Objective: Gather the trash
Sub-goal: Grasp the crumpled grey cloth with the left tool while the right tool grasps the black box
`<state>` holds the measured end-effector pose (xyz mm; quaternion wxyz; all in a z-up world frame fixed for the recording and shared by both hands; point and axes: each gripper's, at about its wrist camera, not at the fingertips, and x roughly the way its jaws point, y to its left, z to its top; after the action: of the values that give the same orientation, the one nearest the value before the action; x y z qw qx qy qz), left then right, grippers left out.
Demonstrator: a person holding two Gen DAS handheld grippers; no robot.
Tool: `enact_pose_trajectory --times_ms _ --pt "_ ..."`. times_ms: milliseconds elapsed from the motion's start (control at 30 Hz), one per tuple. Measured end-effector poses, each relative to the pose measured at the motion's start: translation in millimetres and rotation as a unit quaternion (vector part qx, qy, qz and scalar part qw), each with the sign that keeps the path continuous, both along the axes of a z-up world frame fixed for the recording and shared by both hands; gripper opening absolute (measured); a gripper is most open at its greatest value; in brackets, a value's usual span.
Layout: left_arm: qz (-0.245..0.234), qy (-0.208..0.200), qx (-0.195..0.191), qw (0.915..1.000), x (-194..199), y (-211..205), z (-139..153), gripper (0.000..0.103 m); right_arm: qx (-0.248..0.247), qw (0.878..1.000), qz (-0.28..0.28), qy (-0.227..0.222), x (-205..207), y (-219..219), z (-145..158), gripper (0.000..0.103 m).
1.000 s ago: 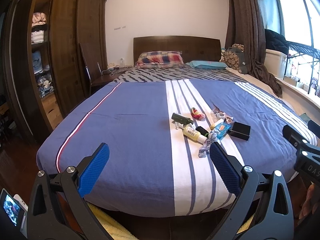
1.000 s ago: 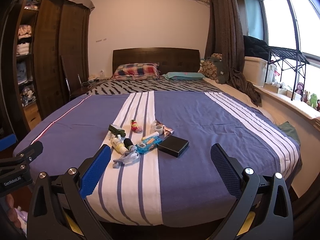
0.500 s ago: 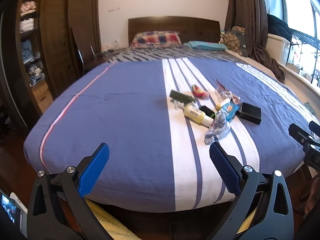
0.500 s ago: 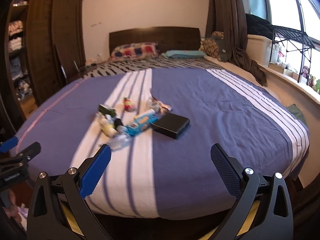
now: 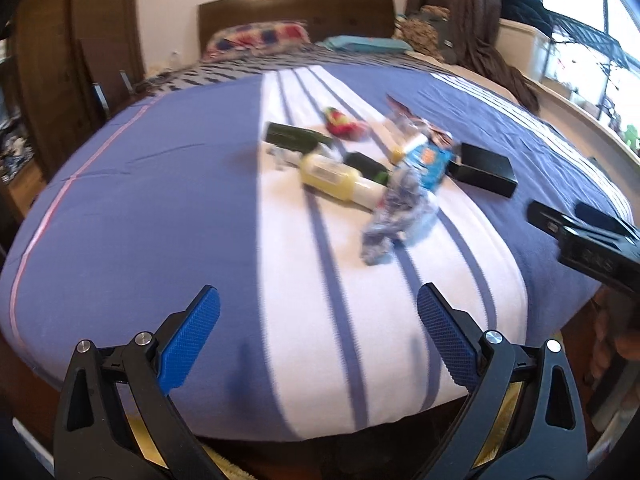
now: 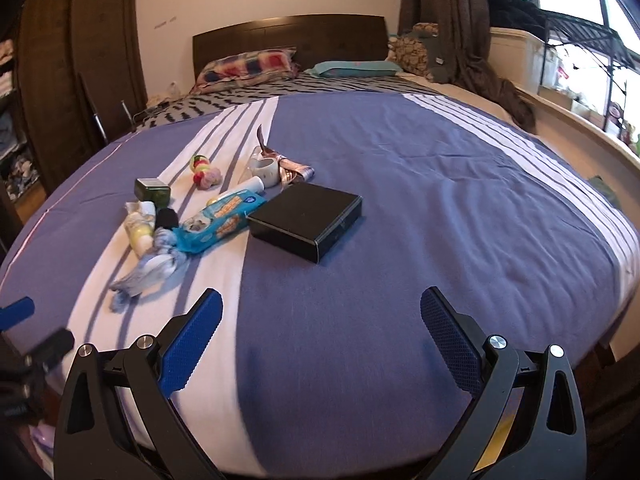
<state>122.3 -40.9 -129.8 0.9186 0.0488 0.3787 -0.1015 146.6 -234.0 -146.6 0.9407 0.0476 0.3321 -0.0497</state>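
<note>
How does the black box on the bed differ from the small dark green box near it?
The black box is larger, flat and low; the green box is smaller and more cube-like. The black box lies on the blue part of the bedcover, at the right edge of the pile, while the green box lies on the white stripes at the left edge. Both are dark, closed and untouched by either tool.

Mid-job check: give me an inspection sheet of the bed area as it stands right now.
Surface: striped bedspread, flat.
Job's things: blue wrapper, crumpled cloth, yellow bottle, foil scraps clustered on the white stripe.
Clutter: black box, green box, red-green toy in the same cluster.
Grippers: left gripper and right gripper open, empty, near the bed's foot.
Cables: nothing seen.
Surroundings: pillows, wardrobe, curtain.
</note>
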Motion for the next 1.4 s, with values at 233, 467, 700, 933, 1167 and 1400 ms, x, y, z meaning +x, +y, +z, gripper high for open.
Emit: enact_pose_trajectory --times_ms 233,467,700,933,1167,1400 --pt "-0.028 0.02 -0.004 0.9994 22.8 -22.2 -16.1 0.092 -0.02 0.999 -0.006 0.026 44.9 -15.2 -13.3 0.099" --pt "-0.04 0.031 -0.014 0.9986 45.5 -36.8 -22.3 0.092 -0.013 0.998 0.021 0.05 78.8 -20.9 -17.6 0.1" --pt "-0.044 0.038 -0.023 0.998 61.2 -40.8 -27.4 0.088 -0.009 0.997 0.028 0.07 108.7 -23.4 -15.6 0.1" --pt "-0.049 0.039 -0.025 0.9977 70.9 -49.5 -26.8 0.084 0.004 0.997 0.012 0.076 120.7 -24.8 -14.0 0.1" --pt "-0.056 0.038 -0.024 0.9974 71.9 -56.7 -27.6 0.084 0.006 0.997 0.004 0.082 137.1 -21.8 -12.7 0.1" --pt "-0.059 0.039 -0.029 0.9971 75.7 -54.8 -28.6 0.081 0.015 0.995 0.01 0.096 150.3 -24.5 -18.3 0.1"
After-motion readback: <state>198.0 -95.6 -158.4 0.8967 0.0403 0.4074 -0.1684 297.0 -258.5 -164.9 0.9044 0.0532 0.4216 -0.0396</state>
